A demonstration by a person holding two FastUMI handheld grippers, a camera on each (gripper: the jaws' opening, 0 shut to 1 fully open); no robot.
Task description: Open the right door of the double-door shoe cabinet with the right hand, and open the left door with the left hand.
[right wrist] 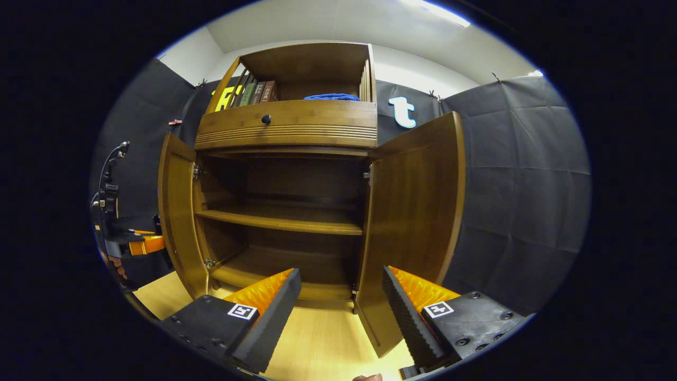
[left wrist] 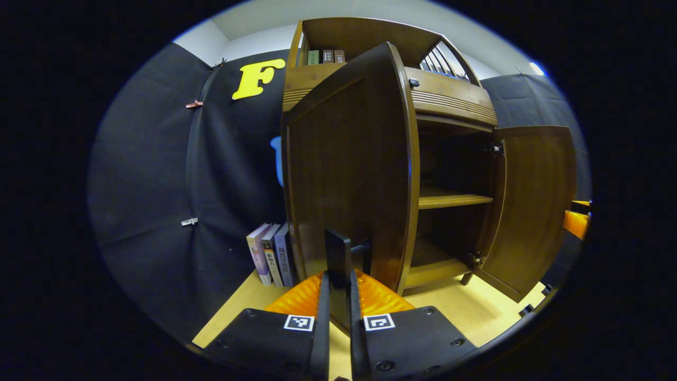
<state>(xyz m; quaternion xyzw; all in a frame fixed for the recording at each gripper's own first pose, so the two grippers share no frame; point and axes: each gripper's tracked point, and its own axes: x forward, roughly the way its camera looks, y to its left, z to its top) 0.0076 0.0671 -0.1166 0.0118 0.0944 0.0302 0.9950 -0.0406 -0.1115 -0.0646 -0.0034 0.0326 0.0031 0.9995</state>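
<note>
Before the shoe cabinet, both doors stood swung wide: the left gripper pinched the left door's handle, while the right gripper, jaws spread, hung beside the right door.

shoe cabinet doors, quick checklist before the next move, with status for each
1. Right door swung open: ok.
2. Left door swung open: ok, it stands well out from the cabinet.
3. Left gripper on the left door's handle: ok, jaws closed on a dark handle at the door's edge.
4. Right gripper free of the right door: ok, jaws wide apart, nothing between them.
5. Shelves free of anything that could fall: ok, both look bare.
6. Books on the floor out of the left door's swing: cannot tell.
</note>
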